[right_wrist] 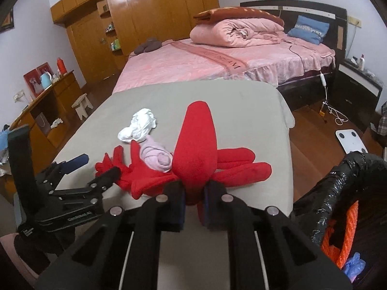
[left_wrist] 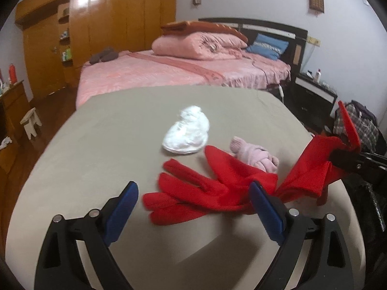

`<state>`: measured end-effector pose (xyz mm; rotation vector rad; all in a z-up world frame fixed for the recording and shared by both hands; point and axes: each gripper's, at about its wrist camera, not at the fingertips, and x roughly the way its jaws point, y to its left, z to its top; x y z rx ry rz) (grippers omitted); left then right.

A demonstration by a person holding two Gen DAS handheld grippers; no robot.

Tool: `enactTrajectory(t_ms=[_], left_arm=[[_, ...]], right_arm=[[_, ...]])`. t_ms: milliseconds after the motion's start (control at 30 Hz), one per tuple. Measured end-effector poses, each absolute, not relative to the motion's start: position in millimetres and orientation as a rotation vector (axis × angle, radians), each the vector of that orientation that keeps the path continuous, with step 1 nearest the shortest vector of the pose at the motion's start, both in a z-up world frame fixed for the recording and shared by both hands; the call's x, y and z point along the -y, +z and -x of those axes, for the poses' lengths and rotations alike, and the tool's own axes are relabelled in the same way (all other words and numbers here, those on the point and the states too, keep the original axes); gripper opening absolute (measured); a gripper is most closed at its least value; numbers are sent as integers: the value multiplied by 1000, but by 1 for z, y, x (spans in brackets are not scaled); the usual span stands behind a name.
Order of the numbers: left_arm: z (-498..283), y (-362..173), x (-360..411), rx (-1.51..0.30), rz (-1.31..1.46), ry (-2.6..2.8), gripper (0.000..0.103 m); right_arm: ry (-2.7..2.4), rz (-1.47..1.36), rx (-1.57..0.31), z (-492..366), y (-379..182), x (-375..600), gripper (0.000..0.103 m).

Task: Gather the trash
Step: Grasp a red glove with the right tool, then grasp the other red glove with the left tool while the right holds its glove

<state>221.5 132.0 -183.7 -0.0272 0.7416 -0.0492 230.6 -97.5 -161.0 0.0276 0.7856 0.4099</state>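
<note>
On a beige cloth-covered table (left_wrist: 96,145) lie a red glove (left_wrist: 193,193), a rolled pink sock (left_wrist: 256,154) and a crumpled white wad (left_wrist: 188,133). My left gripper (left_wrist: 193,210) is open and empty, just above the table over the lying red glove. My right gripper (right_wrist: 194,200) is shut on a second red glove (right_wrist: 196,149), lifting its cuff off the table; it shows at the right of the left wrist view (left_wrist: 314,169). The pink sock (right_wrist: 157,157) and white wad (right_wrist: 141,125) lie behind the gloves.
A bin lined with a black bag (right_wrist: 338,193) stands at the table's right, holding orange and blue items. A pink bed (left_wrist: 181,72) lies beyond the table. A wooden dresser (right_wrist: 48,101), a small stool (right_wrist: 82,105) and a white scale (right_wrist: 350,140) stand around.
</note>
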Motion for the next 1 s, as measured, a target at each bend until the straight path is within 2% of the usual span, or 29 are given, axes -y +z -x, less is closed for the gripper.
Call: enactTrajectory(t_ms=[100, 233, 267, 300, 367, 433, 667, 1000], left_arm=[[-232, -193, -125, -800, 18, -79, 85], [-242, -204, -121, -874, 8, -106, 69], [-241, -204, -121, -870, 15, -107, 58], [-240, -203, -122, -862, 25, -113, 51], [-237, -202, -123, -855, 40, -124, 23], [-235, -202, -123, -849, 40, -132, 15], [-221, -182, -127, -778, 78, -122, 13], [-187, -111, -130, -615, 93, -107, 13]], right_arm=[[404, -28, -793, -233, -165, 100, 11], [407, -35, -801, -234, -170, 102, 11], [407, -37, -803, -235, -170, 102, 11], [408, -38, -805, -235, -171, 102, 11], [409, -40, -807, -234, -172, 102, 11], [411, -45, -807, -233, -170, 103, 12], [410, -52, -789, -228, -157, 108, 12], [415, -60, -726, -212, -123, 119, 12]])
